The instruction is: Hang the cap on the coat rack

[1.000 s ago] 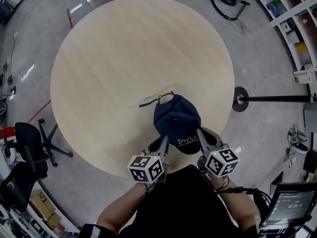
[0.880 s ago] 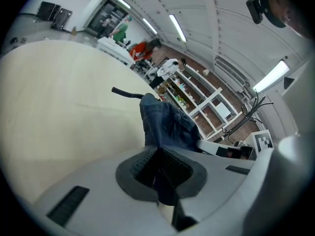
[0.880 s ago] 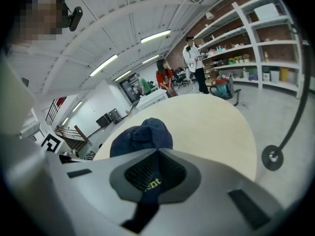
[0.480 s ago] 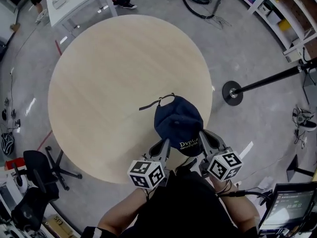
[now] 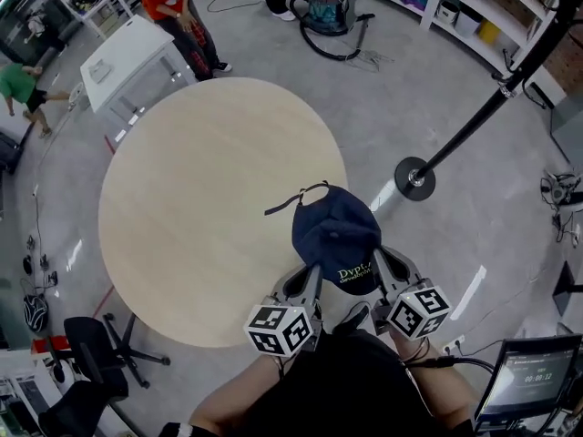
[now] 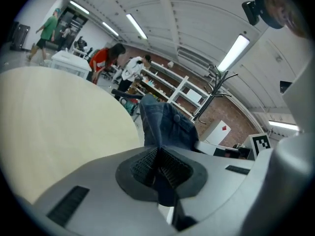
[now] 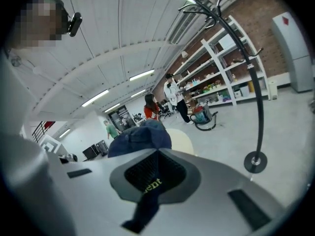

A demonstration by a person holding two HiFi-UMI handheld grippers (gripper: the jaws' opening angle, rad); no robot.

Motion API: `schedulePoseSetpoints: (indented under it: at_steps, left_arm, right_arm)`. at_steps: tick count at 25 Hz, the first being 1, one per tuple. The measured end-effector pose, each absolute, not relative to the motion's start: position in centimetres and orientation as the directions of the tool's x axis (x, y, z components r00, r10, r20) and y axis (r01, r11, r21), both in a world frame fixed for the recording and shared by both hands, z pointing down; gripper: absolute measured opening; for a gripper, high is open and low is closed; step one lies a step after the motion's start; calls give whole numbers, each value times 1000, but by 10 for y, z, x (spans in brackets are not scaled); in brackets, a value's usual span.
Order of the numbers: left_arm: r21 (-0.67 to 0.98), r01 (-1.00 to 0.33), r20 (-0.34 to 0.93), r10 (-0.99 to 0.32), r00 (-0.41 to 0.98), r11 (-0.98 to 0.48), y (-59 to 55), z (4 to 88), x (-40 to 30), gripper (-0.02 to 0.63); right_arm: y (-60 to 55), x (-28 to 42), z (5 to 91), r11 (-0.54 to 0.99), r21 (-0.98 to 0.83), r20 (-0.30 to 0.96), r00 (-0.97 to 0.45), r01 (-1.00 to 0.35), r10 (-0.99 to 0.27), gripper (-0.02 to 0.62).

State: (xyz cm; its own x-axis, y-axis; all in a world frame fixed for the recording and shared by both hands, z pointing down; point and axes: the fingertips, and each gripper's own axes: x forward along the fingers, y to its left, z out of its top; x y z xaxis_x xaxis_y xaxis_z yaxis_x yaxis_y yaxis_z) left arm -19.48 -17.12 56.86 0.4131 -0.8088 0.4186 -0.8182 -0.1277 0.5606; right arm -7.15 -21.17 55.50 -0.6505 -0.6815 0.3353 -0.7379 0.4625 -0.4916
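Note:
A navy cap (image 5: 334, 232) with yellow lettering on its brim hangs in the air over the right edge of the round table (image 5: 200, 208). My left gripper (image 5: 313, 276) is shut on the brim's left side and my right gripper (image 5: 378, 264) is shut on its right side. The left gripper view shows the cap (image 6: 165, 124) bunched up beyond the closed jaws. In the right gripper view the cap's crown (image 7: 140, 137) rises past the jaws. The black coat rack (image 5: 496, 94) stands on the floor to the right, its base (image 5: 415, 178) near the table; its curved hooks (image 7: 209, 11) show at the top.
Several people stand near a white desk (image 5: 132, 57) beyond the table. A vacuum cleaner (image 5: 328, 12) sits on the floor at the back. Shelving (image 5: 474, 16) lines the far right wall. An office chair (image 5: 96, 385) stands at lower left, a monitor (image 5: 528, 385) at lower right.
Both grippers have lifted the cap off the table and carried it toward the table's right edge. My view has swung toward the coat rack, which now rises at upper right.

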Motion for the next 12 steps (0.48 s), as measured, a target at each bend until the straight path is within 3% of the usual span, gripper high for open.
schedulePoseSetpoints:
  at_steps: [12]
  left_arm:
    - [430, -842, 333, -810, 483, -326, -162, 517, -82, 17]
  right_arm:
    - [-170, 48, 510, 446, -500, 172, -590, -742, -789, 12]
